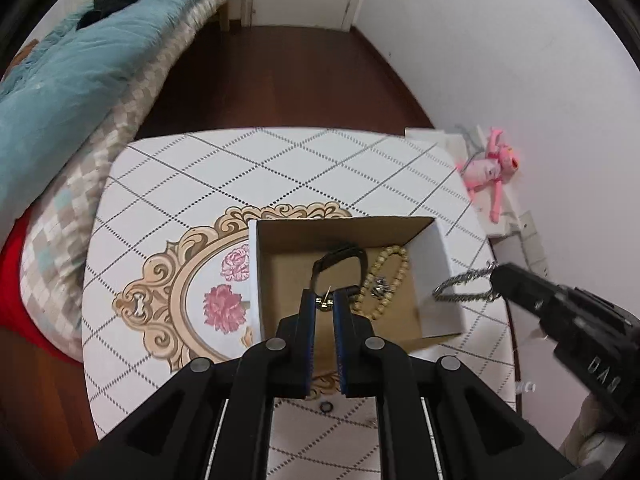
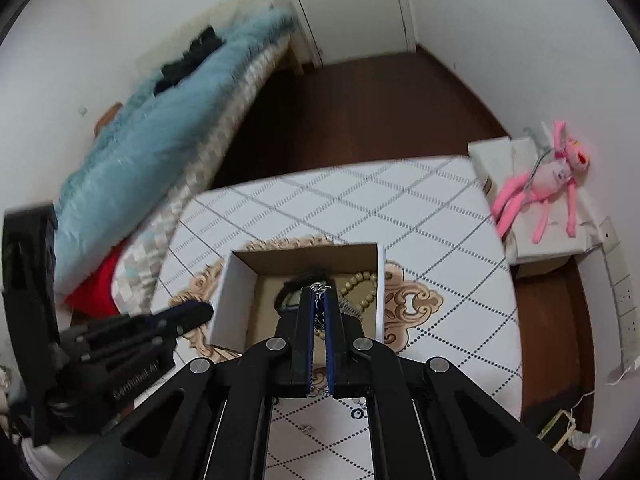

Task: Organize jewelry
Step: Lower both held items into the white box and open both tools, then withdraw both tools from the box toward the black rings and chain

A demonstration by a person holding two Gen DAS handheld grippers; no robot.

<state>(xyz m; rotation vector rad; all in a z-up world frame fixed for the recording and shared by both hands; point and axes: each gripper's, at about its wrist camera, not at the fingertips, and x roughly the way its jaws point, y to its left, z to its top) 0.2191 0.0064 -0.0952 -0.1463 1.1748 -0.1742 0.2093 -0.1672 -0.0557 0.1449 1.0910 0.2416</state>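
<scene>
Both loads hang over the box (image 1: 436, 280), which holds beads (image 1: 384, 280) and a dark band (image 1: 336, 256). Left tongs (image 1: 325, 300) clamp a gold earring (image 1: 324, 303); right tongs (image 2: 318, 294) clamp a silver chain (image 1: 460, 286). A small ring (image 1: 326, 407) remains on the surface (image 1: 240, 168).

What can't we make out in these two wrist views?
- Left wrist: the small gold piece in the left gripper is too tiny to identify.
- Right wrist: the silver chain is mostly hidden between the right gripper's fingers.
- Both: the gripper fingers cover part of the box floor.
</scene>
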